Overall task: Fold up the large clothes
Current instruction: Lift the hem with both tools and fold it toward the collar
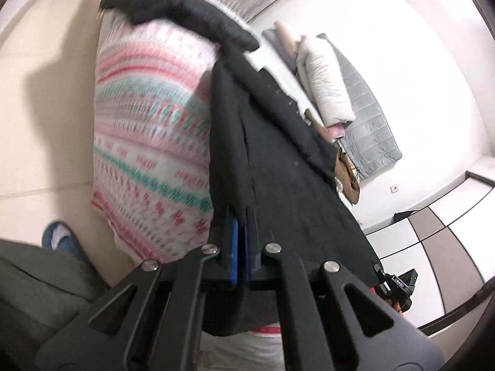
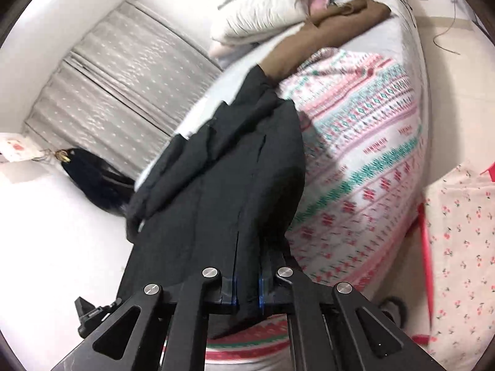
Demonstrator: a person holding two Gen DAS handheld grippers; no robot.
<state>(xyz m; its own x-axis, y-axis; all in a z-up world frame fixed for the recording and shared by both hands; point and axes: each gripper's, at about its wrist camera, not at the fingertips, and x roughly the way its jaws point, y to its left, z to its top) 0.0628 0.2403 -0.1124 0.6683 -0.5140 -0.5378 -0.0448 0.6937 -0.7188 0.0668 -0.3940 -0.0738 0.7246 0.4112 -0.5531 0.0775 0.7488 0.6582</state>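
Observation:
A large black coat (image 1: pixel 278 154) hangs lifted over a bed with a pink, white and green patterned sheet (image 1: pixel 148 142). In the left wrist view my left gripper (image 1: pixel 243 216) is shut on the coat's lower edge, and cloth runs up from between its blue pads (image 1: pixel 235 247). In the right wrist view the same black coat (image 2: pixel 222 170) drapes away from my right gripper (image 2: pixel 249 250), which is shut on a fold of it. The coat's far end, with a thick collar (image 1: pixel 185 9), trails toward the head of the bed. The cloth hides both sets of fingertips.
A folded white duvet (image 2: pixel 263 12) and a brown garment (image 2: pixel 334 27) lie at the far end of the bed, on a grey quilt (image 1: pixel 365 117). A floral cloth (image 2: pixel 458 235) lies to the right. A blue slipper (image 1: pixel 62 238) and a trouser leg (image 1: pixel 40 293) stand on the tiled floor.

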